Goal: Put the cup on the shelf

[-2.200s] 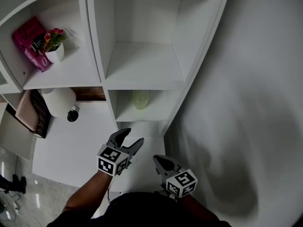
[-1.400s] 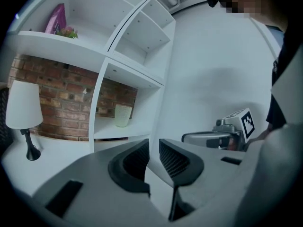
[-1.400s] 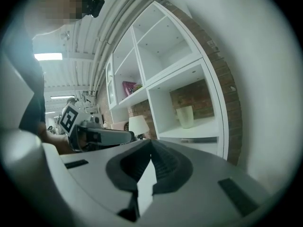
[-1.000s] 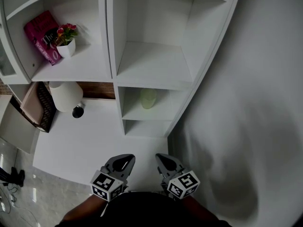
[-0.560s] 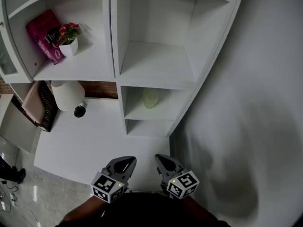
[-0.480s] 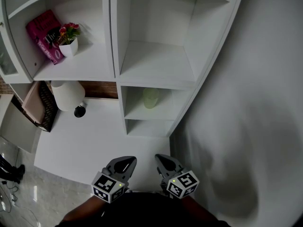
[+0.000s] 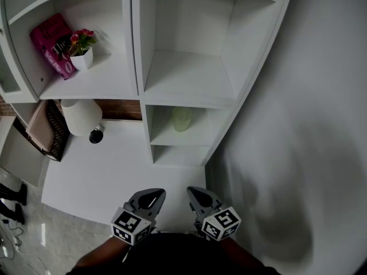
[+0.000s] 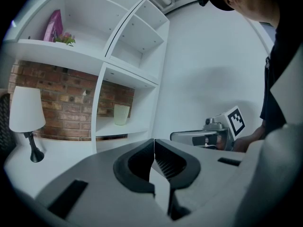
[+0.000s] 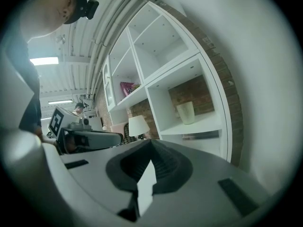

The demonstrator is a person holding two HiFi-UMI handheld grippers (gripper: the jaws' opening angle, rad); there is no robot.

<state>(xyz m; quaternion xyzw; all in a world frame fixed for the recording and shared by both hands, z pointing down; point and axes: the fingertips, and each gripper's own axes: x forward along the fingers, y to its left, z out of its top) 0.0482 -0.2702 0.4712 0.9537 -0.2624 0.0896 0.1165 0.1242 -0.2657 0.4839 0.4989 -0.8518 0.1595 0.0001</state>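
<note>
A pale green cup (image 7: 182, 119) stands upright on the low shelf board of the white shelf unit (image 7: 189, 79). It also shows in the left gripper view, cup (image 8: 121, 114), and in the right gripper view, cup (image 9: 185, 112). My left gripper (image 7: 150, 196) is held low near my body, well away from the cup, jaws shut with nothing between them. My right gripper (image 7: 195, 195) sits beside it, jaws also shut and empty. Each gripper sees the other: right gripper (image 8: 176, 136), left gripper (image 9: 118, 138).
A white lamp (image 7: 81, 117) stands on the white table (image 7: 97, 176) left of the shelf. A pink book (image 7: 50, 42) and a small potted flower (image 7: 81, 49) sit on an upper left shelf. A white wall (image 7: 309, 125) closes the right side. A woven basket (image 7: 55, 132) is at the left.
The left gripper, open and raised toward the shelf at first, has drawn back beside the right one and shut. Over the last second almost nothing moves.
</note>
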